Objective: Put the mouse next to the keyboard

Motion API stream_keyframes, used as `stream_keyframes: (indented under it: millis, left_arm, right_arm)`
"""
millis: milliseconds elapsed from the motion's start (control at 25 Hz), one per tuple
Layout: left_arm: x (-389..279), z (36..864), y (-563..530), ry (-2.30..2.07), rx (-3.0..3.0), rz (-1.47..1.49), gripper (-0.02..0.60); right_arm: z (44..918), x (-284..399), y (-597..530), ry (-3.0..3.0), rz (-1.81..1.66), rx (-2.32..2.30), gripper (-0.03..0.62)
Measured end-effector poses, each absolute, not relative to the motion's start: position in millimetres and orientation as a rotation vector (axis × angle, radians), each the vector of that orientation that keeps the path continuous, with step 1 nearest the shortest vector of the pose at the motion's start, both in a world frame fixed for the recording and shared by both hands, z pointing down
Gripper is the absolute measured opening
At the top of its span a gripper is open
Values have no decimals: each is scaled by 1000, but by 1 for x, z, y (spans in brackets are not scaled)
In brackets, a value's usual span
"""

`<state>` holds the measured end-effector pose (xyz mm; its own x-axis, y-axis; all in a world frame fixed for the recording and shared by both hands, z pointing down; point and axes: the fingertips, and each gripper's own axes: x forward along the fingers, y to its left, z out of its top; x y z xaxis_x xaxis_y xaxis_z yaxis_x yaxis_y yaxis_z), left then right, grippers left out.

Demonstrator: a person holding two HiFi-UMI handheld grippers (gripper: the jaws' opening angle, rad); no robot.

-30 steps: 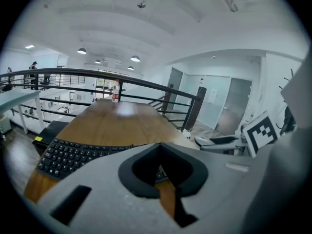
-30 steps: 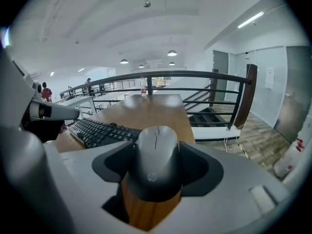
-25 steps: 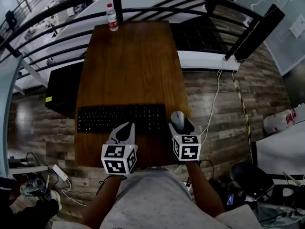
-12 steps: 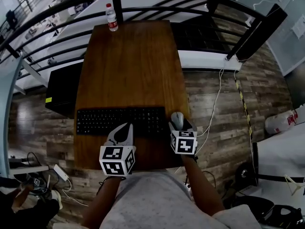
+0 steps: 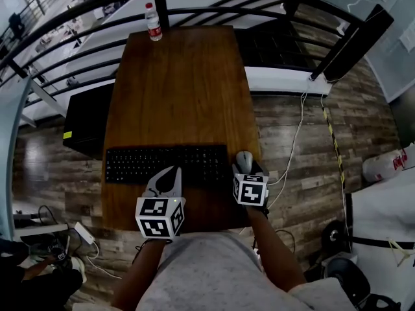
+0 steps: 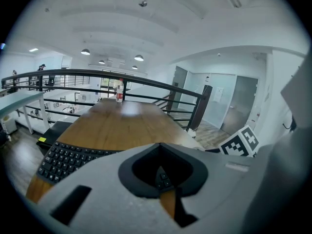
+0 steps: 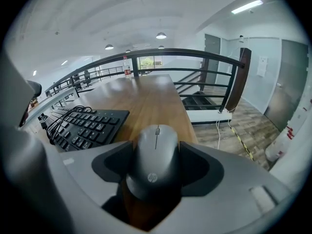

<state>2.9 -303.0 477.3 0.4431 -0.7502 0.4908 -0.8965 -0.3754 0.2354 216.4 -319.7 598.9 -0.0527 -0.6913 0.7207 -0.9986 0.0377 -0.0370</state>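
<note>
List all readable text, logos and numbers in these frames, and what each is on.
"hp": logo on the mouse, in the right gripper view.
Keyboard key legends: too small to read.
Bottle label: too blurred to read.
Nothing else is legible.

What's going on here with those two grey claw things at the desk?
A person holds a gripper in each hand over a wooden table. The right gripper is closed on a grey mouse, just off the right end of the black keyboard. The left gripper is shut and empty, above the keyboard's near edge.
</note>
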Motion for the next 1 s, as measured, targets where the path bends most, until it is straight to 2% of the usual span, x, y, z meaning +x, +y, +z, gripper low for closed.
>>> stream_keyframes:
  millis: [560, 1000]
  left_arm:
    - [4, 477, -303, -1370, 2238, 417, -6]
    - [-10, 465, -297, -1370, 2256, 388, -6]
  right_arm:
    - [587, 219, -318, -1828, 758, 1721, 307]
    - [527, 189, -308, -1970, 636, 1735, 182]
